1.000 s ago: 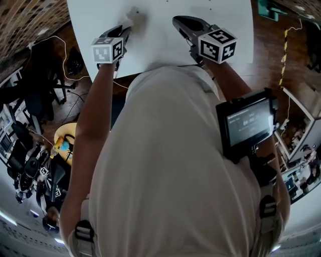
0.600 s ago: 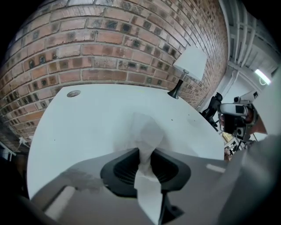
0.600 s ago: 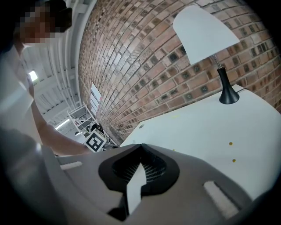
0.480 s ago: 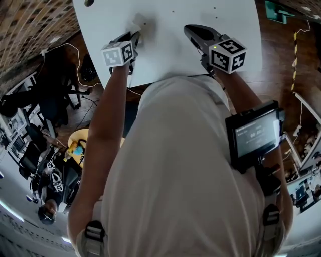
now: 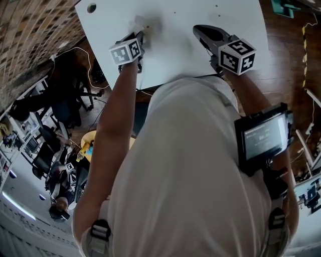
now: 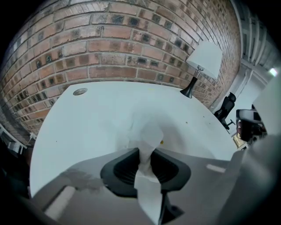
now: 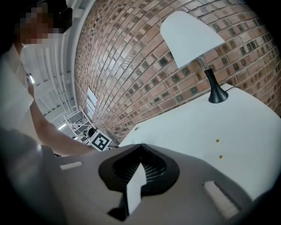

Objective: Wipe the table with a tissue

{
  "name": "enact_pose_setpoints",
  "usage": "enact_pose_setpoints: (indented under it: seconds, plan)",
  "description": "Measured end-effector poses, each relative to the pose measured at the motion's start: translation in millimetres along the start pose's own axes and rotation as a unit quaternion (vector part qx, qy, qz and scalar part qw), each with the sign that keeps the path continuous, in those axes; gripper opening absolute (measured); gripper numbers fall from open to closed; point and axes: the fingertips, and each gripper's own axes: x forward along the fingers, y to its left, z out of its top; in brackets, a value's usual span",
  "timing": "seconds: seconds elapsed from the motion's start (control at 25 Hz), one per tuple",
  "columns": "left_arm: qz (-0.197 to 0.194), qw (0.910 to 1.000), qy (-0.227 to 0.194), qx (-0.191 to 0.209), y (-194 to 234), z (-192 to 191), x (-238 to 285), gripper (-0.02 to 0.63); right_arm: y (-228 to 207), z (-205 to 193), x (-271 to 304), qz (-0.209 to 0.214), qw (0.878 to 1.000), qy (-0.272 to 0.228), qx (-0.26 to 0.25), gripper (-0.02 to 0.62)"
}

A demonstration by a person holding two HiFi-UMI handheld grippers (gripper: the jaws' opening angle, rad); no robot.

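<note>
A crumpled white tissue [image 5: 142,22] lies on the white table [image 5: 175,55] ahead of my left gripper [image 5: 140,35]. In the left gripper view the tissue [image 6: 148,132] runs back between the jaws of the left gripper [image 6: 146,154], which is shut on it and tilts steeply down, pressing it to the tabletop [image 6: 88,123]. My right gripper [image 5: 197,28] hovers over the table to the right, well apart from the tissue. In its own view the right gripper [image 7: 140,147] has its jaw tips meeting, and I see nothing held.
A round cable hole [image 5: 91,7] sits near the table's far left corner. A white lamp [image 7: 193,33] on a black stem stands at the far end by the brick wall [image 6: 131,39]. Chairs and cables crowd the floor left of the table.
My left gripper has slid a short way across the tabletop, dragging the tissue with it. The right gripper has drifted slightly as well. Neither grip has changed.
</note>
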Motion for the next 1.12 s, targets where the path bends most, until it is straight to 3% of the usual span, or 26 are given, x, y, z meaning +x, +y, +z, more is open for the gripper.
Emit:
enact_pose_setpoints:
  seconds: [0.4, 0.56, 0.84, 1.12]
  plan:
    - [0.008, 1.0000, 0.002, 0.003, -15.7, 16.5, 17.7, 0.081, -24.2, 5.2, -22.1, -0.022, 1.000, -0.011, 0.014, 0.007]
    - [0.027, 0.9994, 0.007, 0.017, -20.9, 18.1, 24.0, 0.081, -30.8, 3.7, -28.7, -0.027, 0.999, -0.013, 0.019, 0.007]
    - [-0.003, 0.9957, 0.019, 0.091, -41.8, 19.8, 32.0, 0.080, -35.3, 5.0, -26.9, -0.026, 0.999, -0.010, 0.020, 0.008]
    - [-0.024, 0.9946, 0.025, 0.098, -63.6, 19.7, 37.0, 0.080, -39.3, 8.1, -27.0, -0.026, 0.999, -0.013, 0.021, 0.007]
